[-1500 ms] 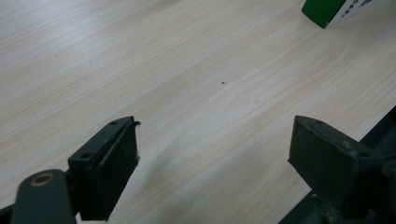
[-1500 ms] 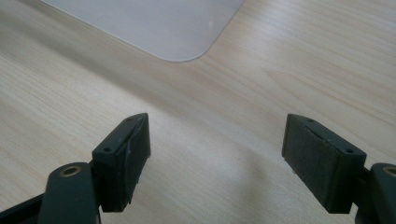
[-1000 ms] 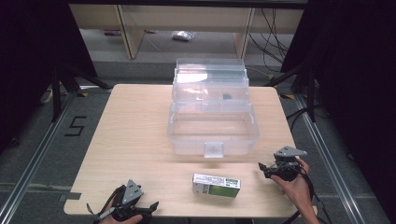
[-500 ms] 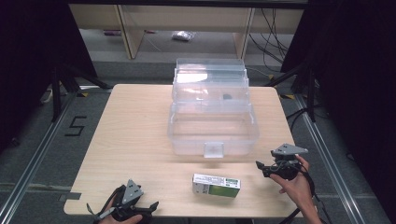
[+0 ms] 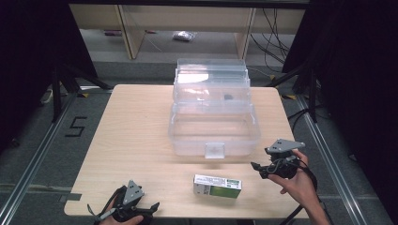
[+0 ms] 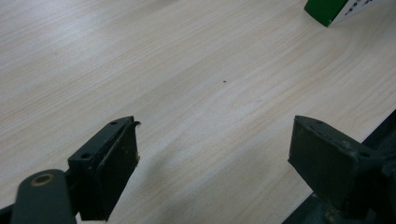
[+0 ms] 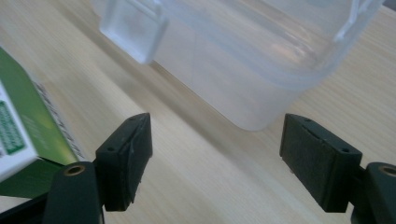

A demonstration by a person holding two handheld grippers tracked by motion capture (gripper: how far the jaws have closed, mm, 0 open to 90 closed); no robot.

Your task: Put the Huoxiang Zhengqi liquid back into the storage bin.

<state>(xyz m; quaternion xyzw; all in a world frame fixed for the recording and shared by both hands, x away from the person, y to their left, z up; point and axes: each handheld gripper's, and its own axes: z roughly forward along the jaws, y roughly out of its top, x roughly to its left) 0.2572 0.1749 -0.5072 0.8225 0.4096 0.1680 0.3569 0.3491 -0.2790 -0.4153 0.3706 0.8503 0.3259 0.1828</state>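
- Overhead, in the high view, a clear plastic box (image 5: 213, 129) stood open at the middle of the wooden table (image 5: 131, 140), its lid raised toward twelve o'clock and its latch tab facing six. A green and white carton (image 5: 218, 185) lay flat at six o'clock of the box, apart from it. The right gripper (image 5: 257, 166), held in the person's right hand (image 5: 296, 185), hovered at three o'clock of the carton, near it but not touching. The left gripper (image 5: 154, 206) sat at the table's near edge, at about eight o'clock of the carton.
- Next, in the left gripper view, both black jaws stood spread wide over bare wood, holding nothing; a corner of the carton (image 6: 336, 9) showed at one o'clock.
- Lastly, in the right gripper view, the jaws were likewise released and empty. The box's rounded corner (image 7: 252, 70) lay ahead at twelve o'clock, and the carton (image 7: 23, 130) at nine o'clock.
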